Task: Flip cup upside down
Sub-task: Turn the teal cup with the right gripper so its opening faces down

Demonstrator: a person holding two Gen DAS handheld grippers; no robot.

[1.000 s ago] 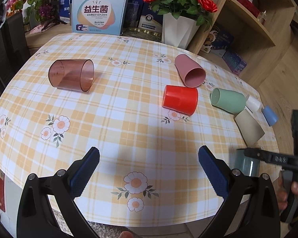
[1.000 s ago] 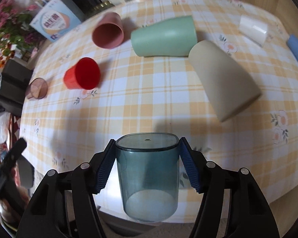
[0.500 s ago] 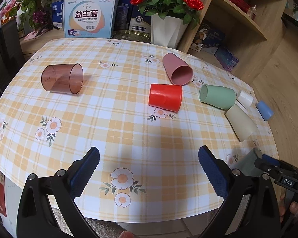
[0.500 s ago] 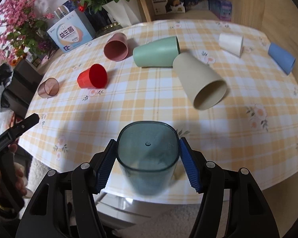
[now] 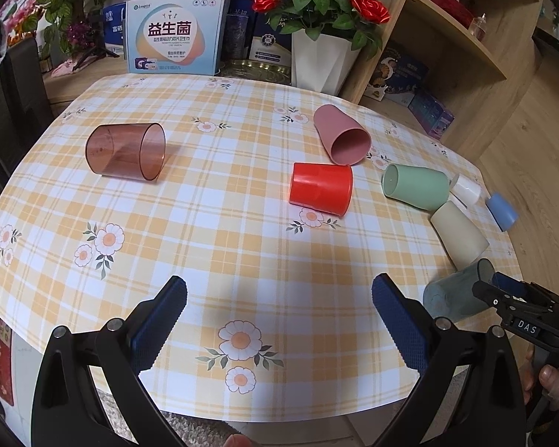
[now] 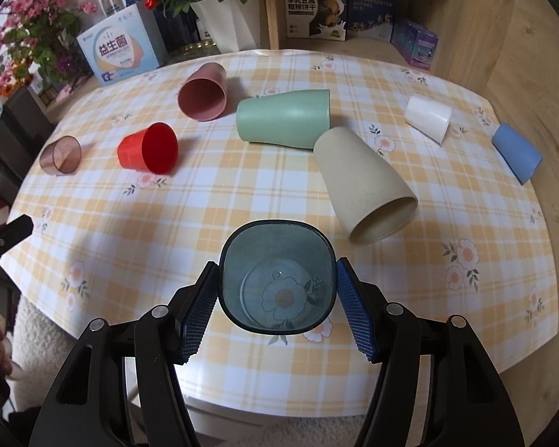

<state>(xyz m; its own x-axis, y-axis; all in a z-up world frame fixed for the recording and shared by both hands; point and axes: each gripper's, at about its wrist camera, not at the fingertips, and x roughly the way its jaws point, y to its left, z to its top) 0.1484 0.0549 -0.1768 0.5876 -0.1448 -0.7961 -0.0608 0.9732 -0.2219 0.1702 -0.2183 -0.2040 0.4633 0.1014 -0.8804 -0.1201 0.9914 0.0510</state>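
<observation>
My right gripper (image 6: 277,294) is shut on a clear teal cup (image 6: 277,279), holding it above the table's near edge. Its rim faces my camera and I look down into it to its base. In the left wrist view the same teal cup (image 5: 454,292) hangs tilted at the right table edge, held by the right gripper (image 5: 503,294). My left gripper (image 5: 279,316) is open and empty over the near edge of the table. Several other cups lie on their sides on the checked tablecloth (image 5: 223,253).
A clear brown cup (image 5: 125,151), red cup (image 5: 320,188), pink cup (image 5: 341,134), green cup (image 5: 415,186), beige cup (image 6: 365,186), white cup (image 6: 428,119) and blue cup (image 6: 516,152) lie on their sides. A flower pot (image 5: 322,57), boxes and a shelf stand behind.
My right gripper has turned the teal cup over: its closed base faced up and away before, now its open rim faces the camera. The left gripper has barely shifted.
</observation>
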